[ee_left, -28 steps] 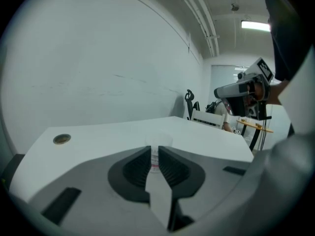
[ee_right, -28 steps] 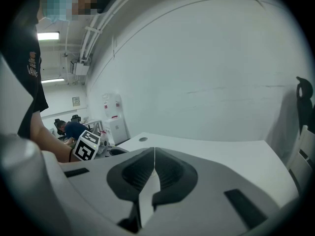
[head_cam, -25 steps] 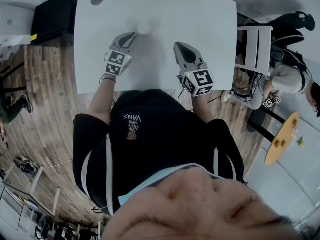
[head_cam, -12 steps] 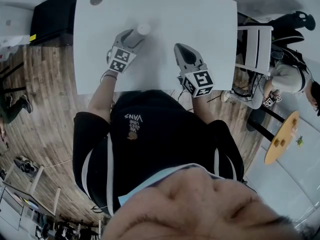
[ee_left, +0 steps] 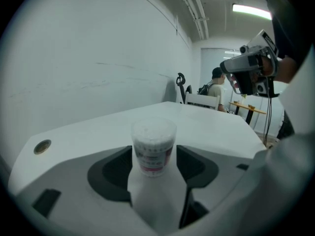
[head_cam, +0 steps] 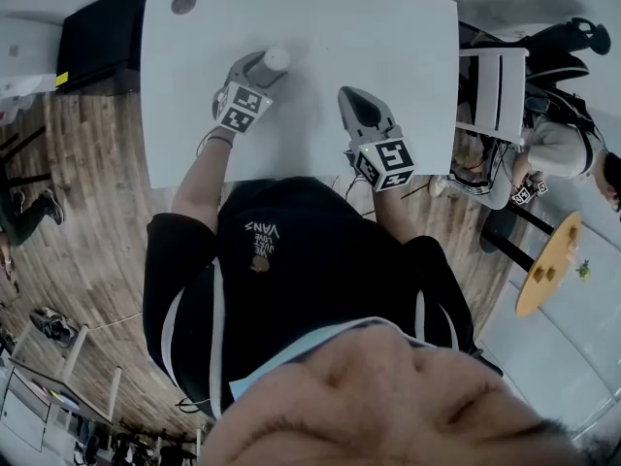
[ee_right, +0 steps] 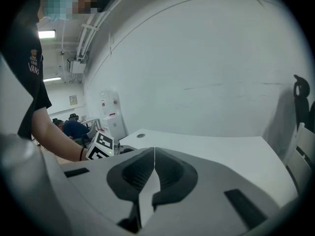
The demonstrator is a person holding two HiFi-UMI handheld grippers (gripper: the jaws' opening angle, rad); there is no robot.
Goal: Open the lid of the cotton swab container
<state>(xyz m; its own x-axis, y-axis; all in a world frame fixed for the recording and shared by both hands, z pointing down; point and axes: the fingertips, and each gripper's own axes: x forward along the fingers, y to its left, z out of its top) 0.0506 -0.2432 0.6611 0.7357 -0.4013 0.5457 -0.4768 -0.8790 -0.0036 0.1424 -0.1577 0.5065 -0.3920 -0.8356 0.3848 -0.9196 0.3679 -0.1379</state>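
Note:
The cotton swab container (ee_left: 153,142), a small clear tub with a pink label and its lid on, stands upright on the white table (head_cam: 388,37). In the head view the cotton swab container (head_cam: 277,59) sits at the tips of my left gripper (head_cam: 262,67). My left gripper (ee_left: 153,157) has its jaws opening, and the tub stands between the fingertips (ee_left: 120,163) with no visible squeeze on it. My right gripper (head_cam: 351,96) rests on the table, right of and nearer me than the tub. In its own view the right gripper (ee_right: 154,154) is shut on nothing.
A round grommet (head_cam: 183,3) sits in the table's far left corner. A white chair (head_cam: 495,85) and a seated person (head_cam: 563,149) are off the table's right edge. A black cabinet (head_cam: 97,37) stands to the left.
My left gripper has pushed forward toward the tub and its jaws have spread from shut to wide, one on each side of it. The right gripper has stayed still.

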